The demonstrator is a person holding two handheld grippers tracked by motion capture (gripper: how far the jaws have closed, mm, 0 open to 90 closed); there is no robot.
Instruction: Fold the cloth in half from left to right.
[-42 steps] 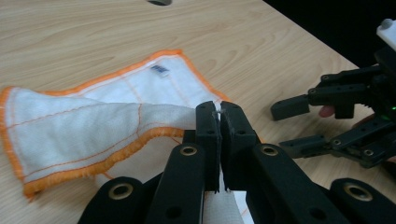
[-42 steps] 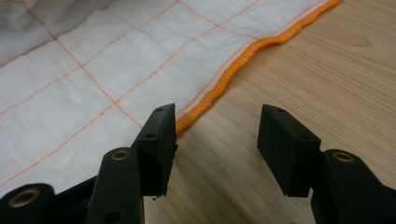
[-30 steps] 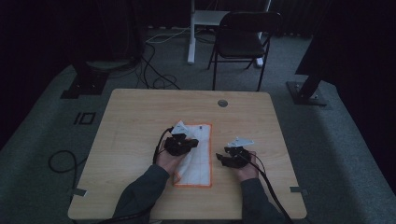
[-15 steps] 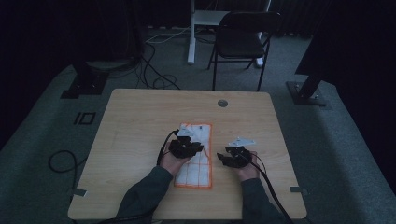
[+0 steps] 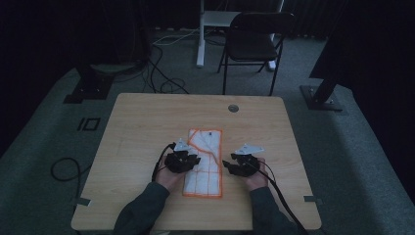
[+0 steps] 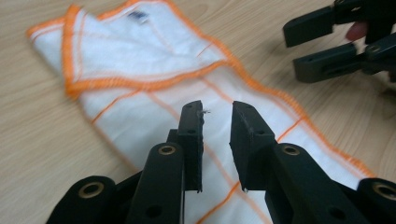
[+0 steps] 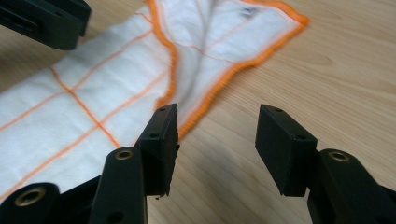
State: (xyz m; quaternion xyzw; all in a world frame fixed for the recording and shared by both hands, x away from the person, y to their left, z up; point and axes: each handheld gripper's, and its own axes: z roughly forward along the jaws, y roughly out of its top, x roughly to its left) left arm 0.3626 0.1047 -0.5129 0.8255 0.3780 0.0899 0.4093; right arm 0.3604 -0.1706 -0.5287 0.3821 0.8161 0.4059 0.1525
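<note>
A: One table (image 5: pixel 147 127), one folded white cloth (image 5: pixel 204 161) with orange edging lying flat at its middle. What changed?

B: Left gripper (image 6: pixel 217 122) jaws have just been opening, now narrowly parted, nothing between; the fold seems laid down.

A: And the right gripper (image 7: pixel 217 128)?

B: Jaws wide, empty, just beside the cloth's right edge; the left hovers over its left half.

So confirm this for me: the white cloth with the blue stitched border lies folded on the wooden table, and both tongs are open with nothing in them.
One detail is off: the border is orange, not blue. The left gripper view shows orange stitching along the white cloth. The rest stands: it lies folded on the wooden table, and the left tongs and right tongs are open with nothing between them.
</note>
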